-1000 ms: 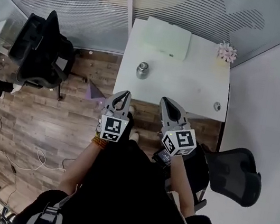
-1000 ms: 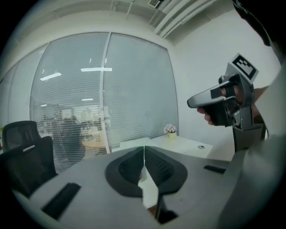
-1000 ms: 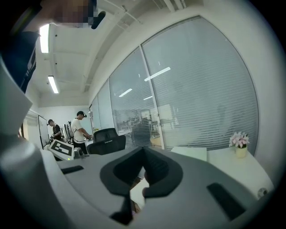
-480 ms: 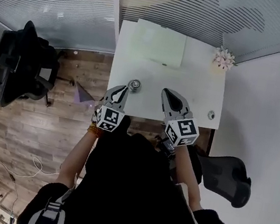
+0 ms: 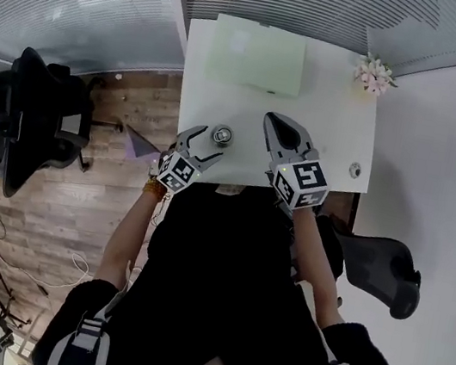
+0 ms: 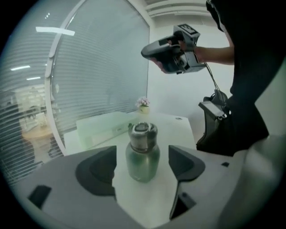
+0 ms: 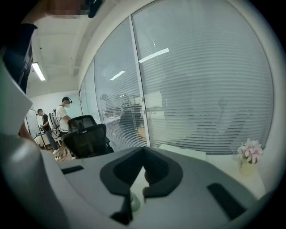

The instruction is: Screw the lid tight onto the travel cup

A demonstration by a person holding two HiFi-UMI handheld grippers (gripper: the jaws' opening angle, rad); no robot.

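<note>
Travel cup (image 6: 142, 154), squat, greenish, silver-lidded, upright between just-opened jaws of left hand-held gripper (image 5: 204, 143); right hand-held gripper (image 5: 277, 129) clenched.

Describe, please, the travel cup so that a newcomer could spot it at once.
On the white table by the blinds, look at the near left edge. The cup stands there, greenish body under a silver lid, upright, unlike the flat pale mat and the flowers farther back.
</note>
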